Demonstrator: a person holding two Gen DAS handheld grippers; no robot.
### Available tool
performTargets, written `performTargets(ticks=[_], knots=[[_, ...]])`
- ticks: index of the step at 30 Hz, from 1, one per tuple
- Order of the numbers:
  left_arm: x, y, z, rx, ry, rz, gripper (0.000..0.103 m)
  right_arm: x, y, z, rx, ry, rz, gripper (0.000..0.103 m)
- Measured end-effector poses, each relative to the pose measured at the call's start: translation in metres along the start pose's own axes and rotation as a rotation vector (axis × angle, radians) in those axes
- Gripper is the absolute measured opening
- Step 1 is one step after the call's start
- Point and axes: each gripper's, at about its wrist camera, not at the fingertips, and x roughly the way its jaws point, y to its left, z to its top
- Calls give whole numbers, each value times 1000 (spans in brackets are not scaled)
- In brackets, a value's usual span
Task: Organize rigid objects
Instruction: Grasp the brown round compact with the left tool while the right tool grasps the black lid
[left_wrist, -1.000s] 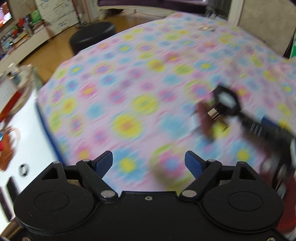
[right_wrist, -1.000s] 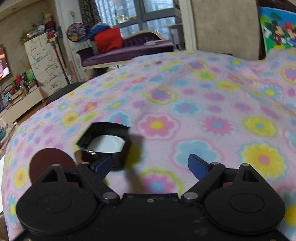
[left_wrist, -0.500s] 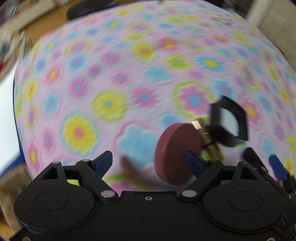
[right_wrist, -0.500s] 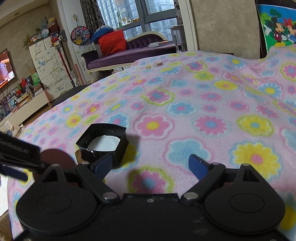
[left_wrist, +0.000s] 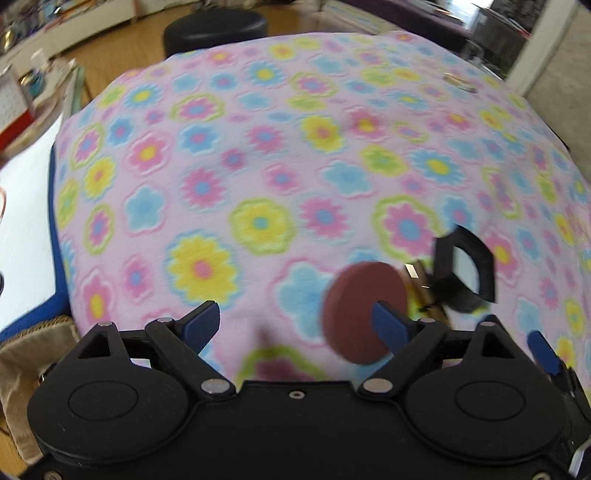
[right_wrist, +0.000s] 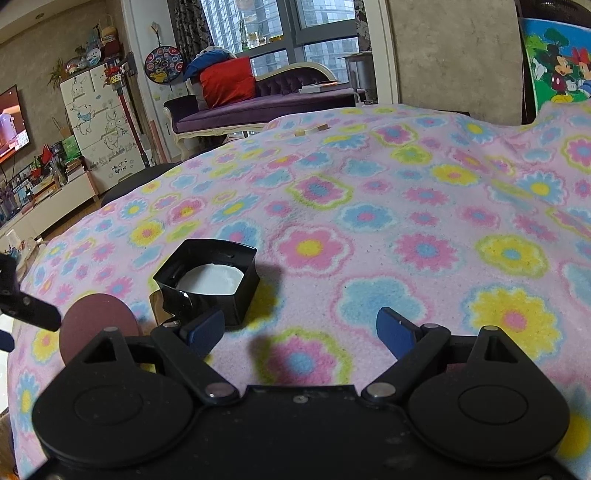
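A dark red round disc (left_wrist: 360, 312) lies on the flowered blanket (left_wrist: 258, 155), just ahead of my left gripper's right finger. A black hexagonal box (left_wrist: 463, 267) with a white bottom stands beyond it, with a small gold piece (left_wrist: 415, 271) between them. My left gripper (left_wrist: 297, 325) is open and empty. In the right wrist view the box (right_wrist: 210, 280) sits ahead of my left finger, the disc (right_wrist: 98, 321) to its left. My right gripper (right_wrist: 301, 332) is open and empty.
A black round stool (left_wrist: 216, 29) stands past the blanket's far edge. A white surface (left_wrist: 26, 221) lies to the left. Small items (right_wrist: 310, 130) lie at the blanket's far side. A purple sofa (right_wrist: 266, 103) stands behind.
My left gripper has swung toward the disc and box, which now sit close by its right finger. The right gripper has barely moved. Nothing was picked up.
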Motion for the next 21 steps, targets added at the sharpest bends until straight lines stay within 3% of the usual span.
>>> performTargets(ticks=[4, 6, 9, 16, 21], knots=[[-6, -33, -7, 110, -79, 70, 88, 0, -1, 0, 6, 2, 4, 90], [-3, -50, -12, 180, -91, 114, 94, 0, -2, 0, 8, 3, 6, 90], [8, -70, -18, 262, -88, 160, 93, 1, -4, 1, 23, 6, -5, 88], [32, -73, -18, 249, -41, 210, 94, -2, -15, 3, 97, -13, -25, 86], [43, -89, -24, 297, -64, 280, 93, -2, -18, 4, 111, -24, -44, 87]])
